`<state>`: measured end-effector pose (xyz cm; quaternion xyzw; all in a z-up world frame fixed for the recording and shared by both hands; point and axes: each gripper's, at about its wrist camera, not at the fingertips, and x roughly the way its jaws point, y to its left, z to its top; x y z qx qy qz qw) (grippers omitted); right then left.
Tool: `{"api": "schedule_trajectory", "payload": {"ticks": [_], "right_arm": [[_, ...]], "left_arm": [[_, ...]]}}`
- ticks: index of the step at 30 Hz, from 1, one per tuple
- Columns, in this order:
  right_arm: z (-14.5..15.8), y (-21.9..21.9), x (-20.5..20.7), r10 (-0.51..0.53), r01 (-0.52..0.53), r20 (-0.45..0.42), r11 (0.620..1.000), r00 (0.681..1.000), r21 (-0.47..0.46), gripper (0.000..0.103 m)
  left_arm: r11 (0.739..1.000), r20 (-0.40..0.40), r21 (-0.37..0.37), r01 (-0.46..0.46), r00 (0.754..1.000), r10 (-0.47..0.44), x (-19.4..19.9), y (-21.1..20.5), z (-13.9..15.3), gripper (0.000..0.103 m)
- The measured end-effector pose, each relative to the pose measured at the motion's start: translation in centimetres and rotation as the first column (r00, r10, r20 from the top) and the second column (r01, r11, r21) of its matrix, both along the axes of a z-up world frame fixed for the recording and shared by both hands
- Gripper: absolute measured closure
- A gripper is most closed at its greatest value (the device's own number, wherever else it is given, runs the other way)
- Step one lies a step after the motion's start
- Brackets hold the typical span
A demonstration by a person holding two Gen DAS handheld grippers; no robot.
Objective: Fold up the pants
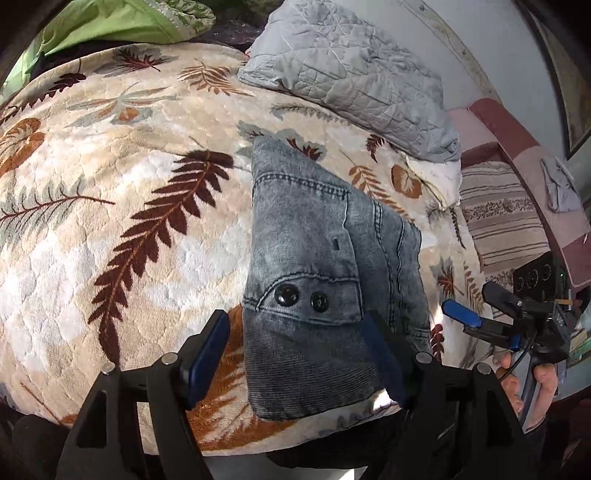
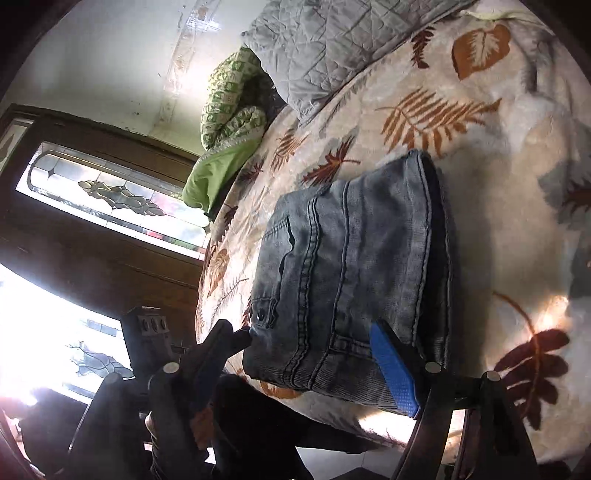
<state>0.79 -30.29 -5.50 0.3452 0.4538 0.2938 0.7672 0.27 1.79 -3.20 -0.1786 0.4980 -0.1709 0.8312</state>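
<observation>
Faded grey-blue denim pants (image 1: pixel 317 280), folded into a compact thick bundle, lie on the bed's cream plush blanket with brown and rust fern leaves (image 1: pixel 122 192), close to its near edge. Two dark snap buttons (image 1: pixel 301 297) show on a flap facing my left wrist camera.

My left gripper (image 1: pixel 295 358) hangs just above the near end of the bundle with its blue-padded fingers (image 1: pixel 205 360) spread wide; one finger stands over the blanket beside the denim, the other over the denim's right part, and neither pad presses on the cloth.

My right gripper (image 1: pixel 476 306) is off to the right of the bundle, by the bed's edge, held in my hand (image 1: pixel 532 384). Its fingers are spread too, with nothing between them. From its own camera, the blue pad (image 2: pixel 393 373) overlaps the bundle's near corner, though I cannot tell whether it touches.

Farther back on the bed lie a crumpled grey quilted cover (image 1: pixel 354 70) and a light green patterned blanket (image 1: pixel 122 22).
</observation>
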Motion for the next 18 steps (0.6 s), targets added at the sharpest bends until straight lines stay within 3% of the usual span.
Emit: {"api": "schedule_trajectory", "payload": {"ticks": [3,6,11,18], "right_arm": [[-1.1,-2.3,1.7,-0.083,0.076,-0.058,0.991,0.995,-0.111,0.022],[-4.1,-3.0,3.7,-0.070,0.054,-0.150,0.993,0.986,-0.106,0.022],[-5.3,-2.6,4.1,-0.045,0.035,-0.145,0.997,0.988,-0.071,0.020],[-5.4,-1.7,4.2,-0.045,0.031,-0.143,0.995,0.989,-0.096,0.020]], "left_arm": [[0.998,-0.031,-0.061,-0.020,0.999,0.018,2.3,0.5,-0.5,0.023],[0.989,-0.087,-0.146,-0.019,0.996,0.006,4.3,0.2,-1.8,0.023],[0.998,-0.075,0.048,-0.037,0.996,0.040,4.9,-2.4,-3.2,0.025],[0.980,0.037,0.195,-0.036,0.999,0.029,3.8,-3.7,-2.6,0.028]]}}
